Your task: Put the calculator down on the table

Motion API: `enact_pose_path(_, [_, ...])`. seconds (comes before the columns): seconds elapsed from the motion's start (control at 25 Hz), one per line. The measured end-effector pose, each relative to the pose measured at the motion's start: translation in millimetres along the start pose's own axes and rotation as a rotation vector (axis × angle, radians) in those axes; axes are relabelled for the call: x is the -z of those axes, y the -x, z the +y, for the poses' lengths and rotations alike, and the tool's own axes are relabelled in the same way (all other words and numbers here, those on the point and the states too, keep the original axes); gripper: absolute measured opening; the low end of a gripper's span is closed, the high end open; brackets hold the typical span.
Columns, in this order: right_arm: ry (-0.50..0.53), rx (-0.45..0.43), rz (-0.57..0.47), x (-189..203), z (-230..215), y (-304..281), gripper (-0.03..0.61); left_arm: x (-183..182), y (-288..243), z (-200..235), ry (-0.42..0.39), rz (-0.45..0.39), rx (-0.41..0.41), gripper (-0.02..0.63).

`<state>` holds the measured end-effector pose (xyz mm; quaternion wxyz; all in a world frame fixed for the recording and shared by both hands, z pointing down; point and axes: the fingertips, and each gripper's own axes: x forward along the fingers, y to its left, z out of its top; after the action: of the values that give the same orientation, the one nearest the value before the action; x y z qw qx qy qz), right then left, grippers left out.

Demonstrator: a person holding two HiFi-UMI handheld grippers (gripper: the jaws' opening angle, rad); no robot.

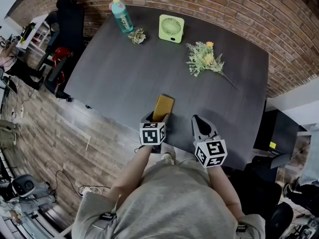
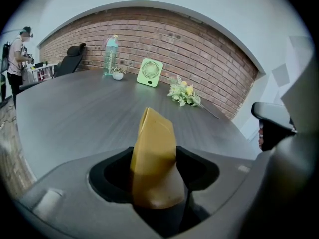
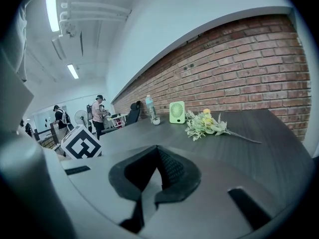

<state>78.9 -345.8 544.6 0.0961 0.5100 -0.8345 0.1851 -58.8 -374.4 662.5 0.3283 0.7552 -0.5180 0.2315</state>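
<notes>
Calculator [image 1: 163, 107]: lower centre of the head view, lying on the table [image 1: 124, 78], its near end between the left gripper's jaws.
Left gripper [image 1: 159, 117]: jaws spread wide, dark gaps either side of the calculator, no grip.
Right gripper [image 1: 196, 118]: just right of it, jaws closed together, empty.

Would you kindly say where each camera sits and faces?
Head view: on the person's head, facing steeply down at the table; torso, left gripper, right gripper show.
Left gripper view: on that gripper, facing along its open jaws, past the calculator, toward the brick wall.
Right gripper view: on that gripper, facing along its shut jaws across the table; left gripper's cube shows.
Both gripper views share the fan and flowers.
</notes>
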Motion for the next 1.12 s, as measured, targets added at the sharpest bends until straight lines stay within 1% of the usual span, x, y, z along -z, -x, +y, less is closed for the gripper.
enact_pose_path(0.2, [0.004,0.0,0.001,1.6,4.6,3.1,0.002,0.6,3.1,4.9,-0.003,-0.008,-0.017,0.265])
enact_pose_path(0.36, [0.009,-0.001,0.002,3.2,8.8,4.1,0.002,0.6,5.3,13.1,-0.009,-0.032,-0.049,0.285])
enact_pose_path(0.52, [0.013,-0.002,0.002,4.5,12.1,6.6,0.002,-0.1,7.3,16.2,-0.031,-0.042,-0.063,0.288])
enact_pose_path(0.76, [0.022,0.003,-0.004,2.7,19.0,11.3,0.002,-1.5,14.4,14.5,-0.04,-0.054,-0.048,0.288])
enact_pose_path(0.96, [0.026,0.012,-0.018,1.3,28.0,19.9,0.002,-9.8,36.9,1.9,-0.069,-0.101,0.012,0.287])
enact_pose_path(1.04, [0.028,0.016,-0.026,1.1,34.0,26.1,0.002,-11.7,51.0,-3.7,-0.09,-0.121,0.029,0.269])
enact_pose_path(1.12, [0.032,0.02,-0.036,1.2,40.8,33.1,0.002,-13.9,67.2,-7.3,-0.112,-0.152,0.029,0.212])
